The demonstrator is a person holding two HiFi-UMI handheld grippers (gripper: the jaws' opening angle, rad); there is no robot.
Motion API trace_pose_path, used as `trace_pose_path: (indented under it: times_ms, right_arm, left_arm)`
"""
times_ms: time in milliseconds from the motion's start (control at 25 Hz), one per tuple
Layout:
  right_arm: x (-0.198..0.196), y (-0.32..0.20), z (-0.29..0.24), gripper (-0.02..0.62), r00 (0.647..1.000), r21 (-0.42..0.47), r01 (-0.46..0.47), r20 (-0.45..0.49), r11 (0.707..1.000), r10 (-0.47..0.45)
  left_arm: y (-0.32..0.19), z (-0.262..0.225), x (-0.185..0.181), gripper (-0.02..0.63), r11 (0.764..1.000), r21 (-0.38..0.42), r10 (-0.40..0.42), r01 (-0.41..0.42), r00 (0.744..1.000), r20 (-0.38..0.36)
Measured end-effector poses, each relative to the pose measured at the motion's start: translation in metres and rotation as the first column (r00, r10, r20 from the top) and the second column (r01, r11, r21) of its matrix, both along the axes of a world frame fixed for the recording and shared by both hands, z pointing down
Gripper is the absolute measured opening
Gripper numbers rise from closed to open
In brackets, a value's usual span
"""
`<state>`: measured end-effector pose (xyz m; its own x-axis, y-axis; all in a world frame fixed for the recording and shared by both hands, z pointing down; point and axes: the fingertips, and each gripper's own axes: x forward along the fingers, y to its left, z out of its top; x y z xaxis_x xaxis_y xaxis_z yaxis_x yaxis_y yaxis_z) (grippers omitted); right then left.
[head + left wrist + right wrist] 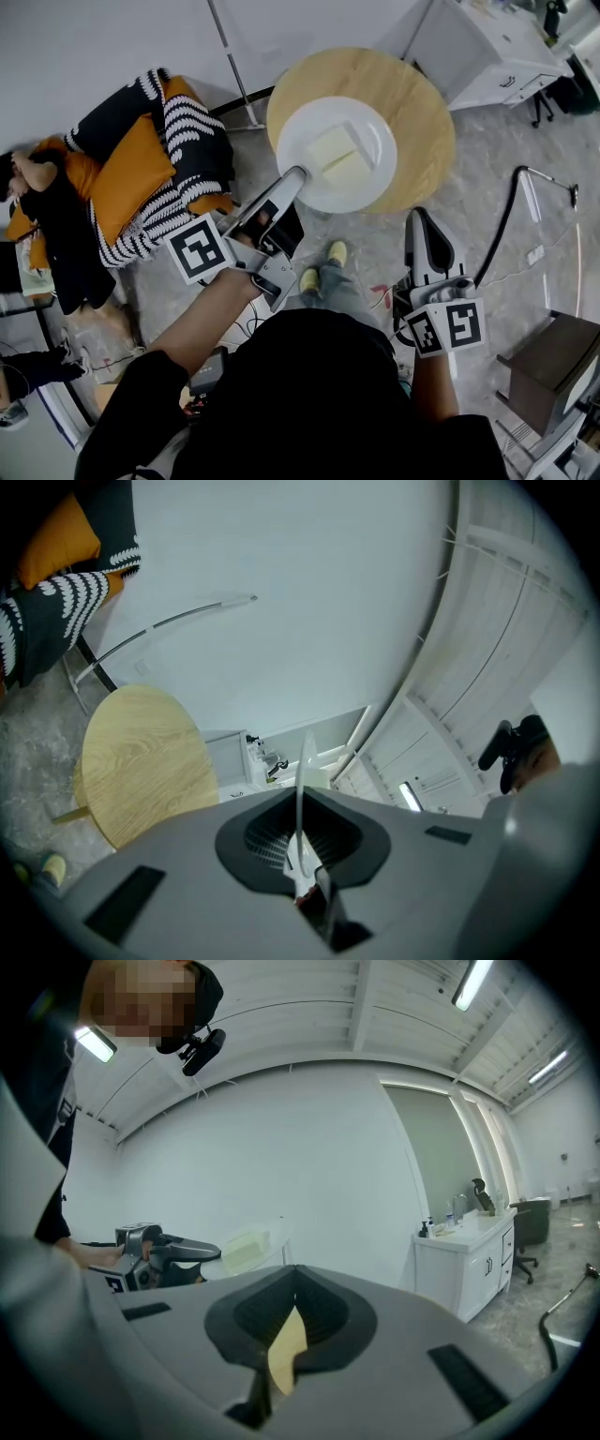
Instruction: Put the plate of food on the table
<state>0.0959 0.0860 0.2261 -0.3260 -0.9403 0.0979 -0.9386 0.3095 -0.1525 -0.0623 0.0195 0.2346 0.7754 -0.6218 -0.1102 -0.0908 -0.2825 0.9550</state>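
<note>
The white plate carrying 2 pale yellow blocks of food is in the air, over the round wooden table in your head view. Your left gripper is clamped on its near rim. Your right gripper is well apart, jaws together

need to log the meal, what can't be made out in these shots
Food type: the pale yellow blocks on the white plate show no detail in the head view; too small.
Same food: hidden in the left gripper view, where the plate shows edge-on.
The pale sliver in the right claw: right gripper view, too narrow to identify.
Legs of the round wooden table: hidden under its top, head view.
</note>
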Motion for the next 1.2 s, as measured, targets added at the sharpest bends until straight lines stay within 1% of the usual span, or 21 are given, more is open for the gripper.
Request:
trace_pose_path:
  times_ms: [160, 360, 440, 760, 1040, 1200]
  right_arm:
    - [0.015, -0.019, 0.002, 0.006, 1.000, 0.001, 0.002, 0.011, 1.000, -0.002]
    - [0.067, -0.063, 0.005, 0.006, 1.000, 0.004, 0.010, 0.029, 1.000, -0.010]
    - [0.075, -0.072, 0.005, 0.006, 0.999, 0.008, 0.019, 0.035, 1.000, -0.019]
    - [0.069, -0.077, 0.005, 0.006, 0.997, 0.023, 0.059, 0.056, 0.998, -0.060]
    - [0.067, -0.077, 0.010, 0.006, 0.995, 0.018, 0.080, 0.059, 0.997, -0.081]
    - [0.066, -0.079, 0.011, 0.006, 0.994, 0.010, 0.091, 0.056, 0.996, -0.092]
  left_arm:
    - [-0.021, -0.002, 0.014, 0.017, 1.000, 0.003, -0.003, 0.003, 1.000, 0.008]
    - [-0.065, -0.006, 0.067, 0.017, 1.000, 0.018, -0.004, 0.004, 1.000, 0.022]
    - [-0.073, -0.010, 0.077, 0.017, 1.000, 0.022, -0.010, 0.009, 1.000, 0.024]
    - [-0.073, -0.015, 0.073, 0.017, 0.998, 0.045, -0.036, 0.034, 0.998, 0.051]
    - [-0.074, -0.015, 0.075, 0.017, 0.998, 0.051, -0.043, 0.041, 0.998, 0.049]
    - [-0.074, -0.011, 0.074, 0.017, 0.999, 0.020, -0.048, 0.047, 0.998, 0.050]
